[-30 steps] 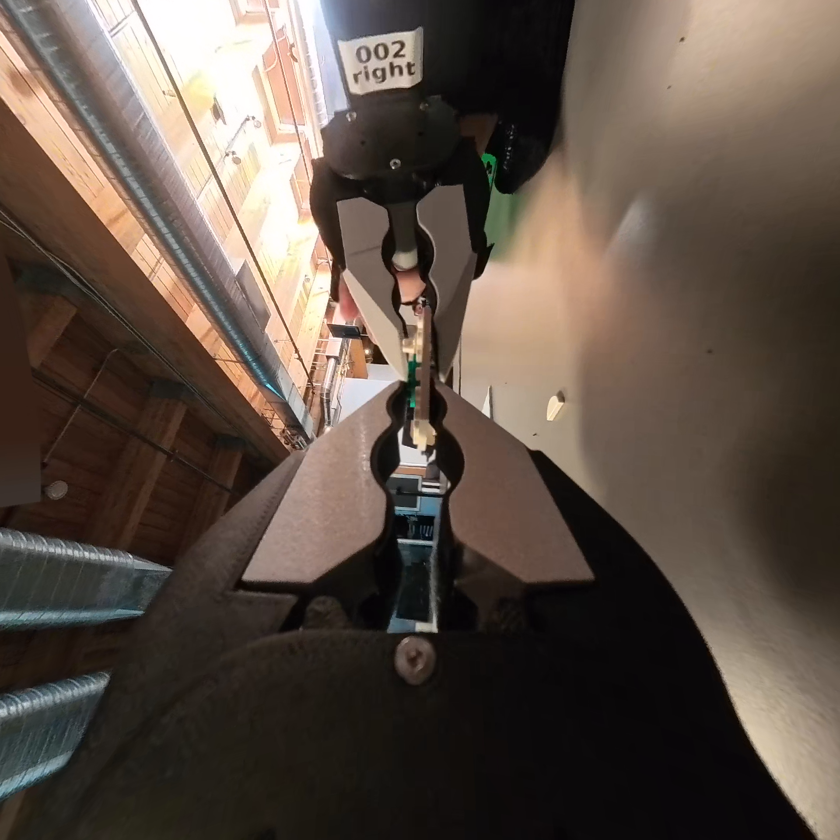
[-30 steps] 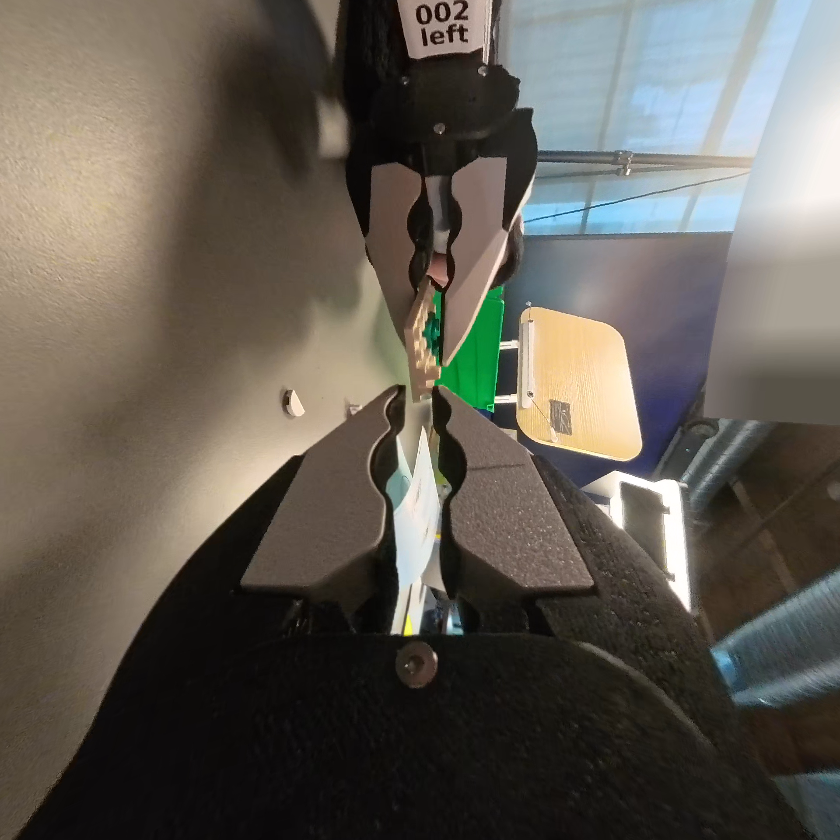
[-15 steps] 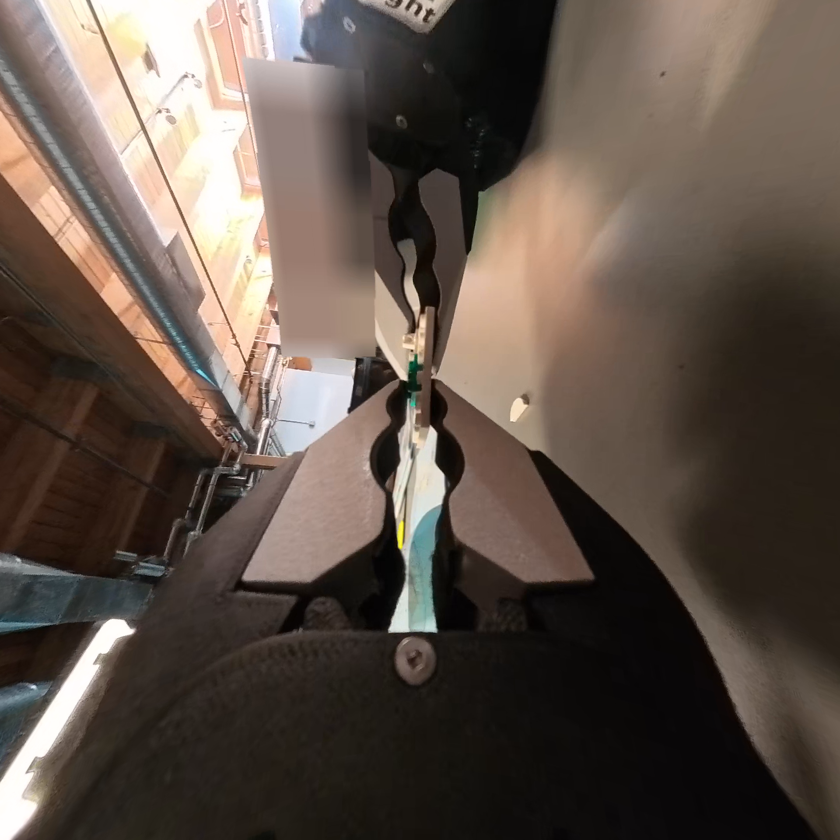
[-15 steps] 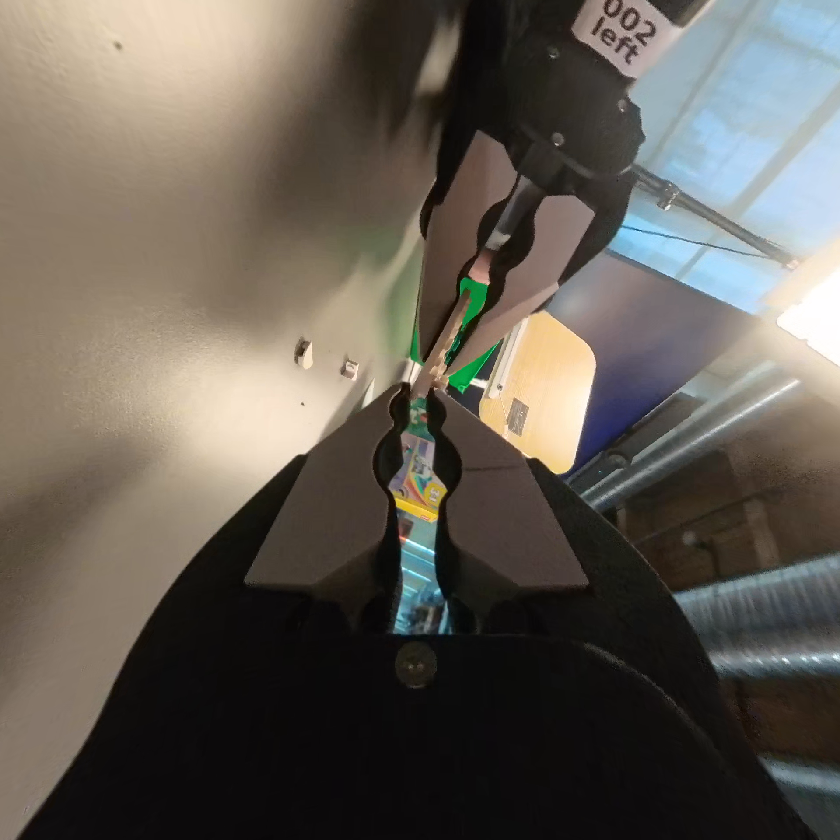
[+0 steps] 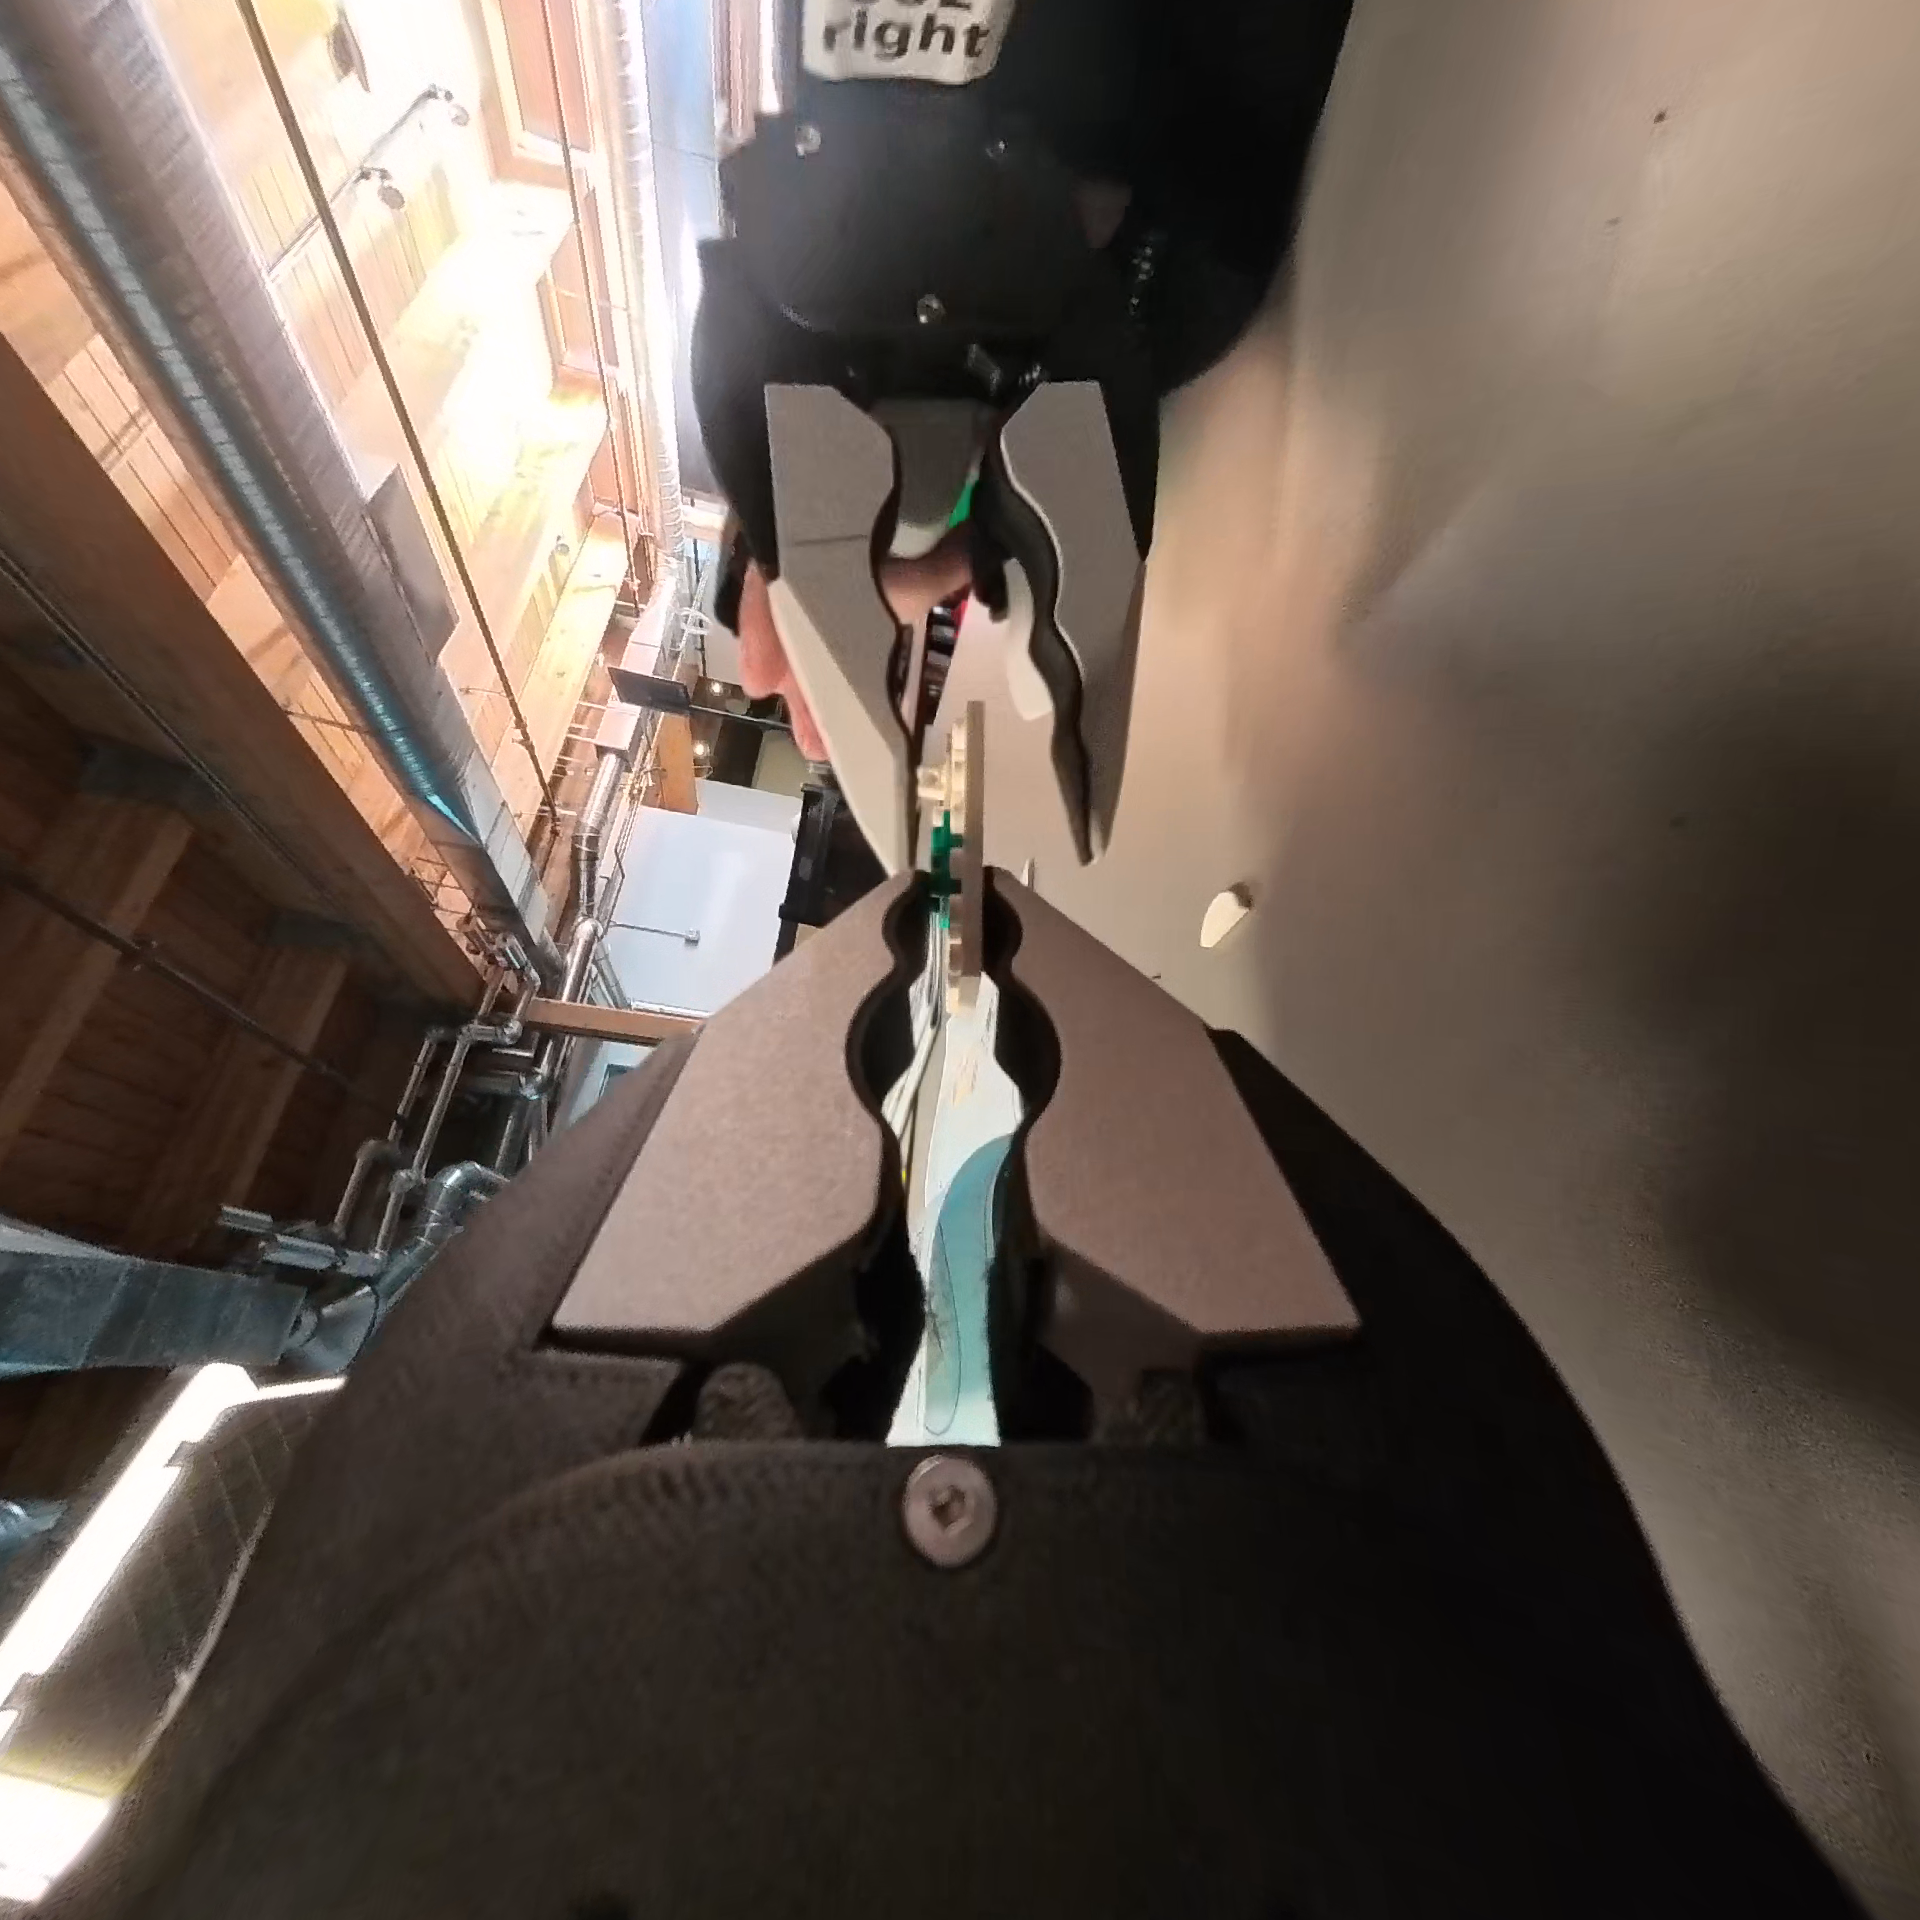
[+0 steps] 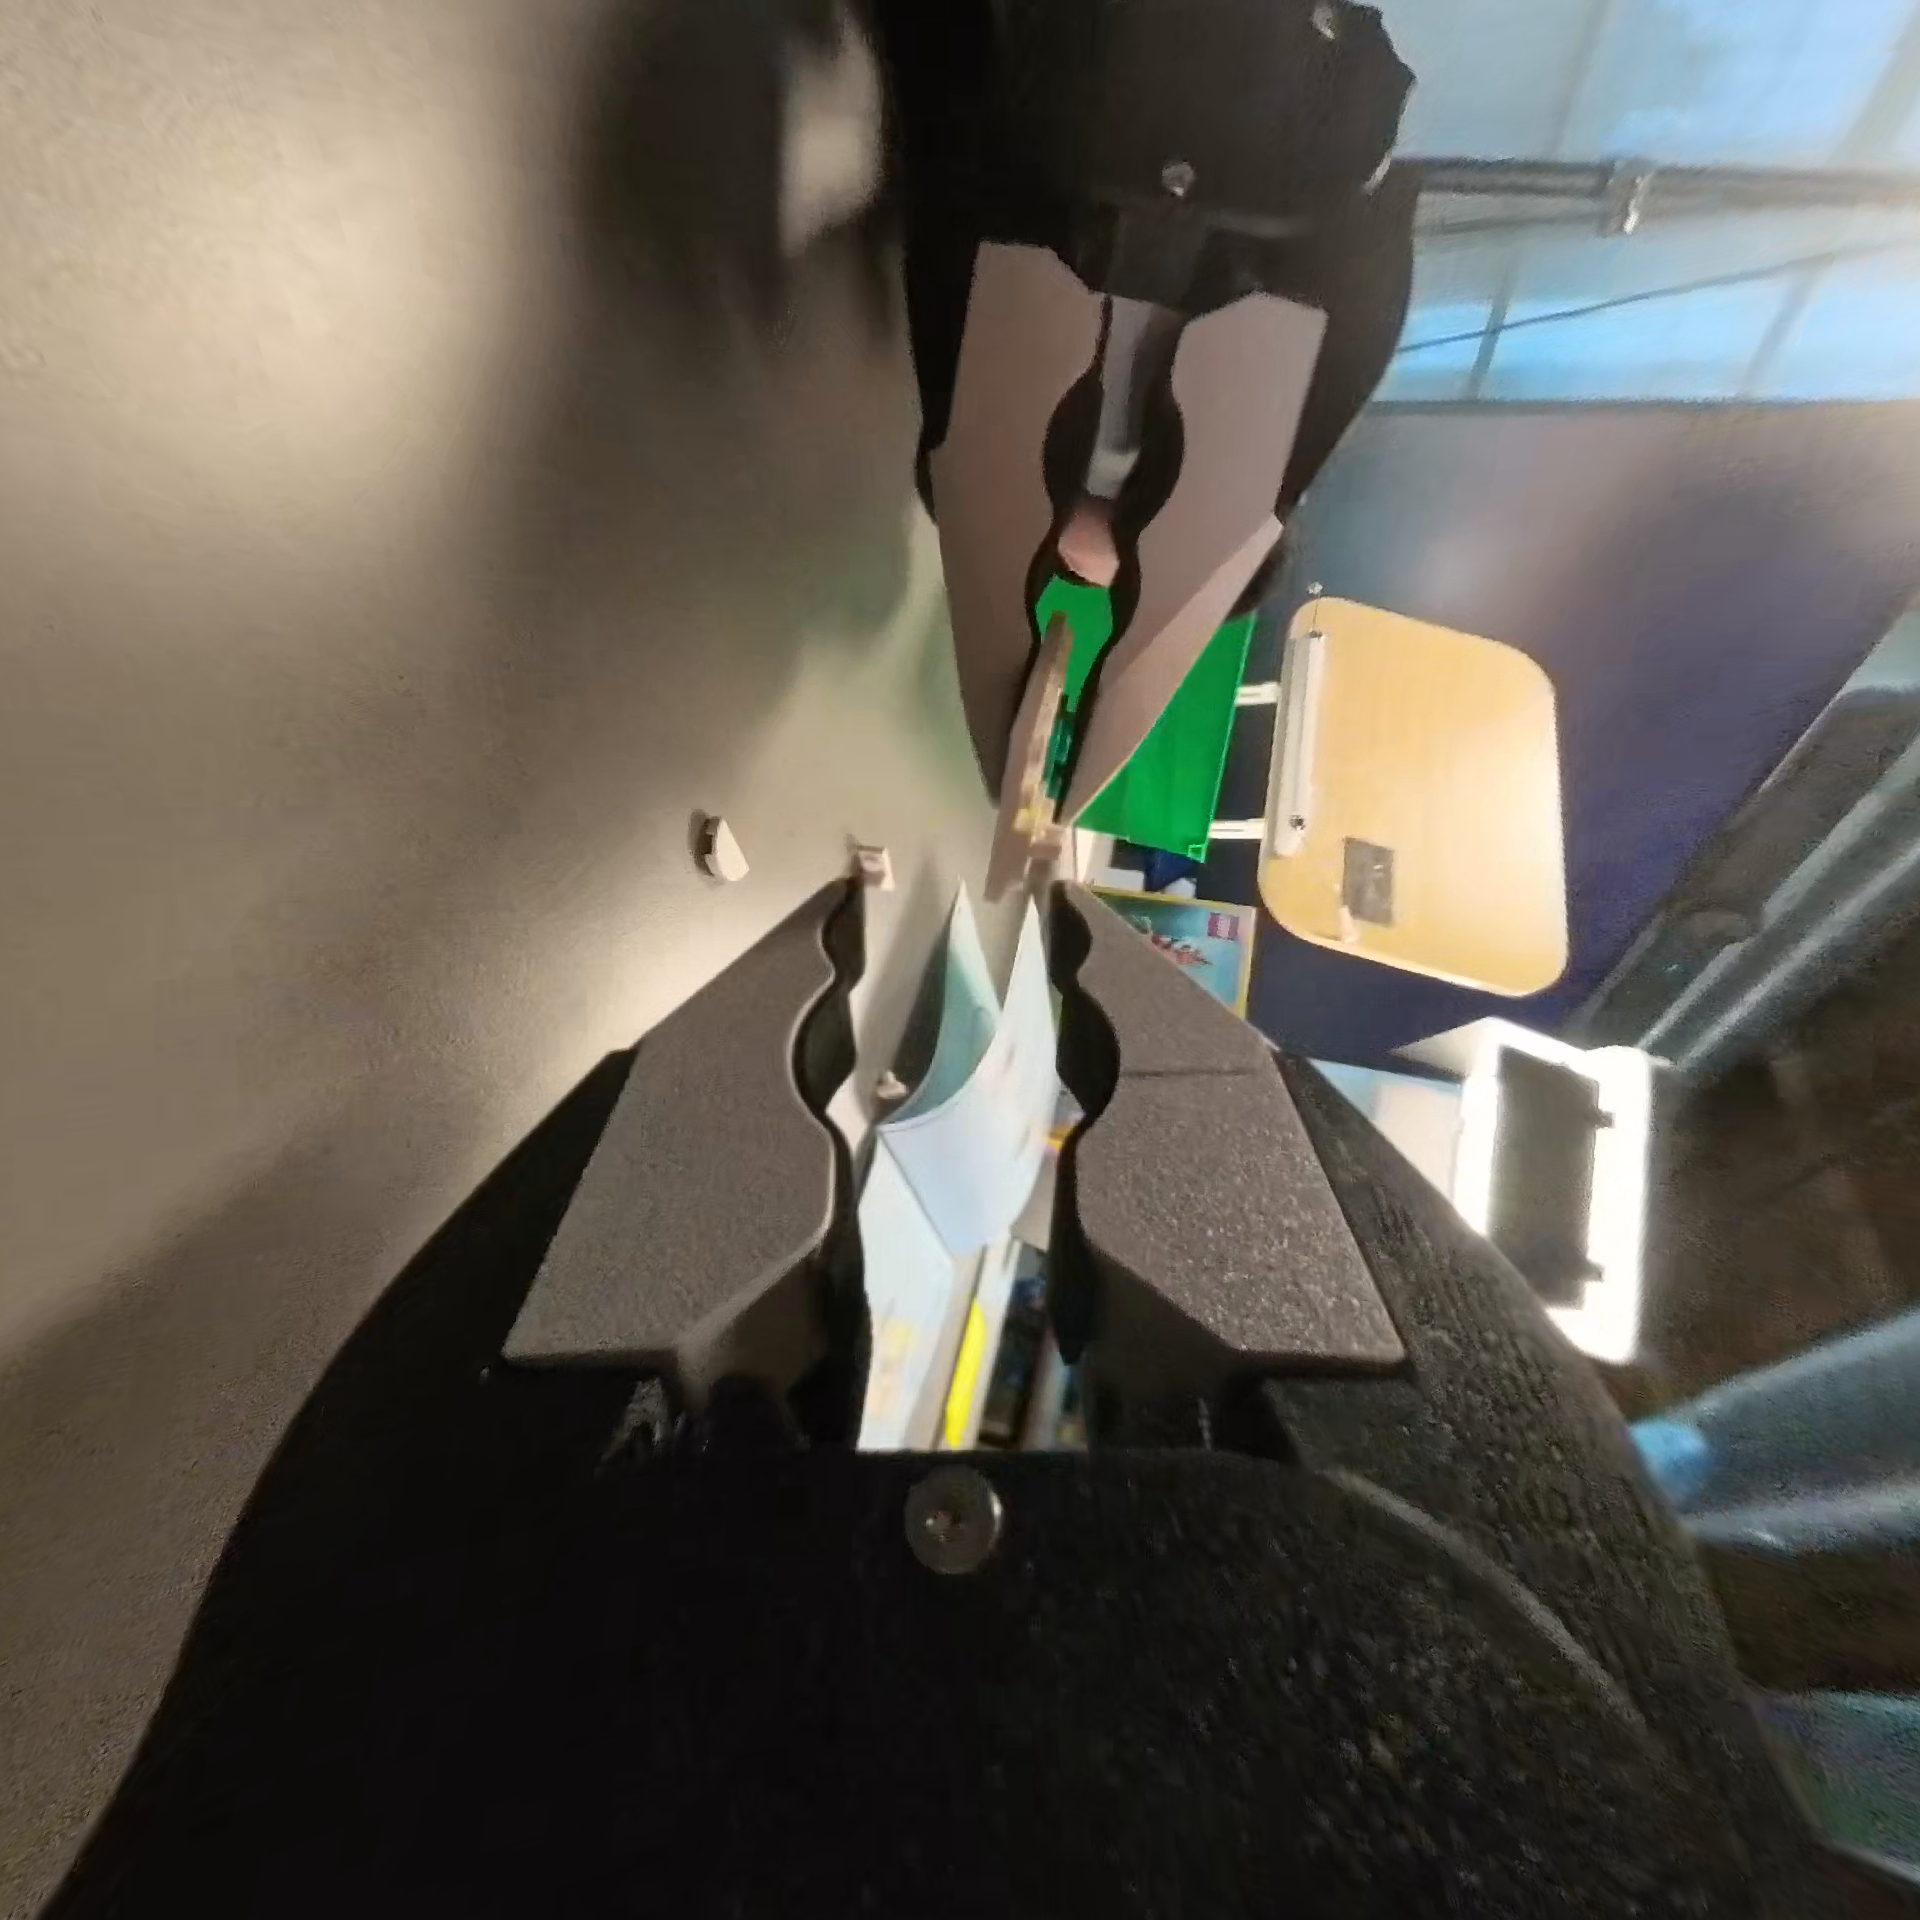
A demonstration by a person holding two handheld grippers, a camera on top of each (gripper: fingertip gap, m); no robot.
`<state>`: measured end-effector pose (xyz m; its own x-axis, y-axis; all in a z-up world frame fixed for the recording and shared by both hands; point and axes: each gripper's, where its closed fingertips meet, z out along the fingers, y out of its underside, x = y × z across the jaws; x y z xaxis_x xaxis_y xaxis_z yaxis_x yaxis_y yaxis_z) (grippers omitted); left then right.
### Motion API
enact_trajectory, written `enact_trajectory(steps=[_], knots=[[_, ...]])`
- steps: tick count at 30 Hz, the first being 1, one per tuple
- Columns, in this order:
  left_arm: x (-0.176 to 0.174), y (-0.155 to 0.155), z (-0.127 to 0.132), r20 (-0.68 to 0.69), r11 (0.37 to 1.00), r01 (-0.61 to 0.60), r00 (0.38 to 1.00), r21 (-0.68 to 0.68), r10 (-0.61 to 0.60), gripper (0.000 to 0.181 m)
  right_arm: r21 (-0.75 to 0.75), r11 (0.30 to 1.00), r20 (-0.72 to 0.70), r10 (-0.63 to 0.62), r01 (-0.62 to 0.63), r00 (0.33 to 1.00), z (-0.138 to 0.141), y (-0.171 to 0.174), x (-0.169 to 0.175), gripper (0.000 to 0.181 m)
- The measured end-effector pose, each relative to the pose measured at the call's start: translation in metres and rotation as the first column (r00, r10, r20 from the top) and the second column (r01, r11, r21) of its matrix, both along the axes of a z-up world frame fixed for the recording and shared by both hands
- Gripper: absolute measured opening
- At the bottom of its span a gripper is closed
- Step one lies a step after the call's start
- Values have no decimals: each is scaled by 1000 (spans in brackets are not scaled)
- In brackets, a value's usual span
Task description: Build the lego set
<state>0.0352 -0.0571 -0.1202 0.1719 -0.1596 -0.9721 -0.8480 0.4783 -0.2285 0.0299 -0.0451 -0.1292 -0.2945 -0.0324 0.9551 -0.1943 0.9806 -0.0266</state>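
A thin tan lego plate point(image 5: 971, 790) with a small green piece point(image 5: 943, 857) on it is held edge-on above the grey table. My left gripper point(image 5: 956, 883) is shut on the plate's near end. My right gripper point(image 5: 995, 831) faces it, with its jaws spread apart on either side of the plate's far end. In the right wrist view, my right gripper point(image 6: 956, 894) is open and empty just short of the plate point(image 6: 1013, 852). The left gripper point(image 6: 1034, 805) clamps the plate from the opposite side, and the green piece point(image 6: 1062, 748) shows beside it.
The grey table point(image 6: 416, 623) carries two small loose pale pieces point(image 6: 719, 847) point(image 6: 871, 864). An open instruction booklet point(image 6: 997, 1091) and a lego box point(image 6: 1174, 945) lie beyond the grippers. A green panel point(image 6: 1174, 748) and a wooden-topped seat point(image 6: 1423, 790) stand past the table. The grippers are tip to tip, or close to it.
My right gripper has opened and let go of the tan plate that both grippers held. The left gripper still clamps it. Both views have swung a little.
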Motion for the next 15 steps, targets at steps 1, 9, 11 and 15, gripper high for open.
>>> enact_trajectory(steps=[1, 9, 11, 15], knots=[[-1, 0, 0, -3, 1000, -2, 1000, 3, 2, 8, -34, 999, 6, 1, -1, 1000, 0, 1, 0, 36], [-18, 5, -12, -159, 994, -94, 982, 51, 101, 7, -484, 841, 227, -145, 241, 963, -17, 47, -20, 39], [-24, 4, -13, -174, 992, -115, 977, 56, 123, 7, -607, 699, 363, -178, 377, 914, -20, 63, -32, 39], [-36, 3, -15, -156, 989, -149, 976, 26, 151, 7, -758, 373, 534, -116, 535, 837, -20, 84, -58, 24]])
